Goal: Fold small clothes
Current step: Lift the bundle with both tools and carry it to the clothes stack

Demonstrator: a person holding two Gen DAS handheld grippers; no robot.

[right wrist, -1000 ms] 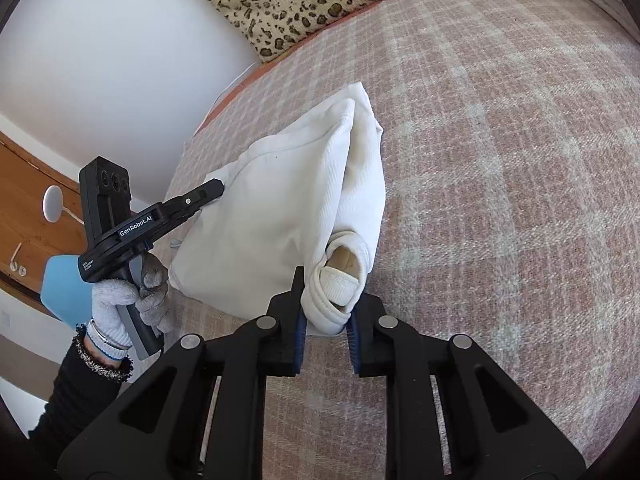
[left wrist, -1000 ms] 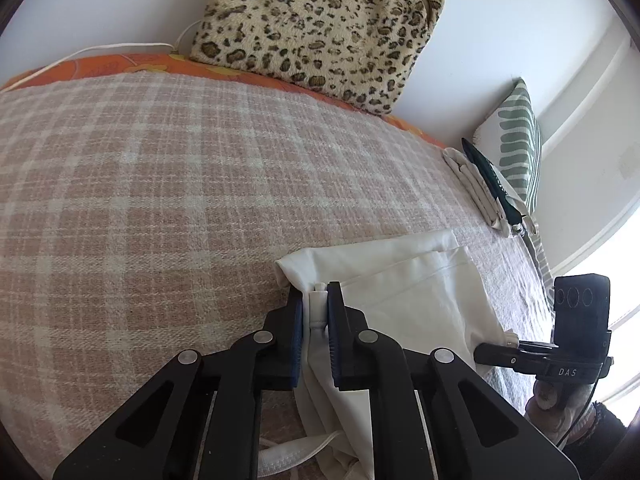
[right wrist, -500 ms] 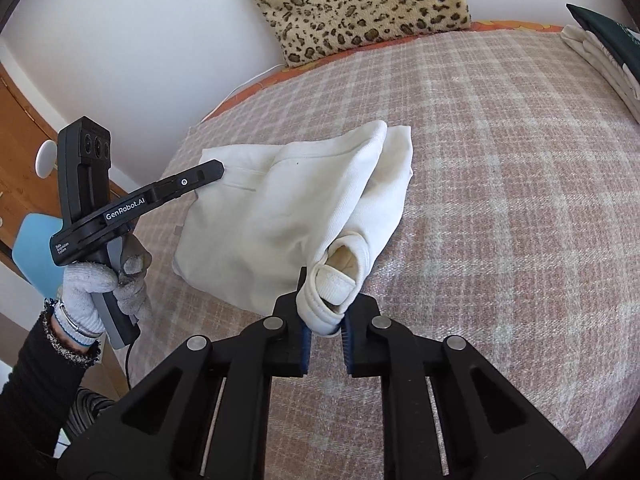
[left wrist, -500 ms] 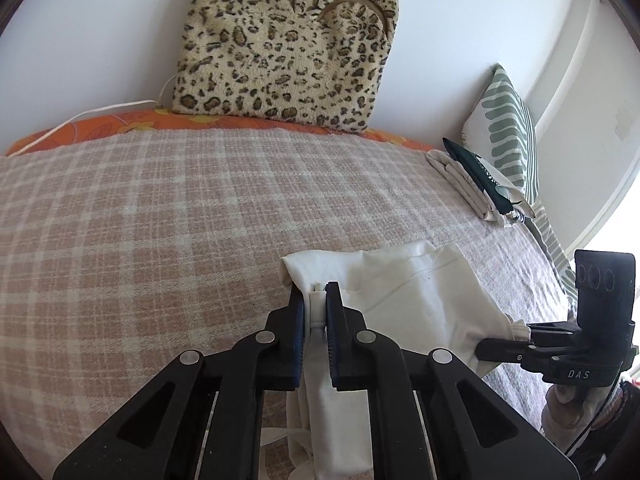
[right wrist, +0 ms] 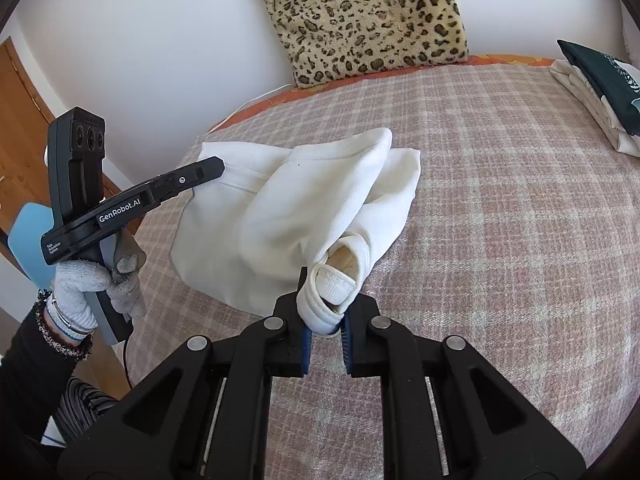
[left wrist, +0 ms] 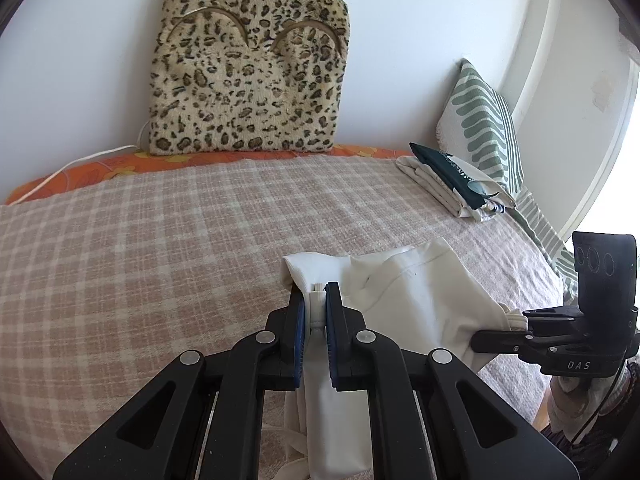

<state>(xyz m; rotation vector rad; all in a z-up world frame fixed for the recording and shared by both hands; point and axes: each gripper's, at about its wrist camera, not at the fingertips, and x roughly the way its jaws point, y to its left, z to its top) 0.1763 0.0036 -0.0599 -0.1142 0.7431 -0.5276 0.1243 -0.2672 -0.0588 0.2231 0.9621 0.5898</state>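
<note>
Now I've got 1 cream garment (right wrist: 304, 208) mid-fold on the checked blanket (right wrist: 500, 208), lifted at 2 spots, rest resting on the bed. L gripper (left wrist: 316, 312) pinches a flat edge of it; R gripper (right wrist: 325, 314) has just been closing, cuff between its pads. Looks approx. halfway: final fold & flattening left. Folded pile (left wrist: 452, 184) sits w/ the green-striped pillow (left wrist: 480, 124). No containers visible.

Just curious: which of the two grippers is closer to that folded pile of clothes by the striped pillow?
Right. The right gripper grips the white garment on the folded pile's side; the left gripper grips its far edge.
</note>
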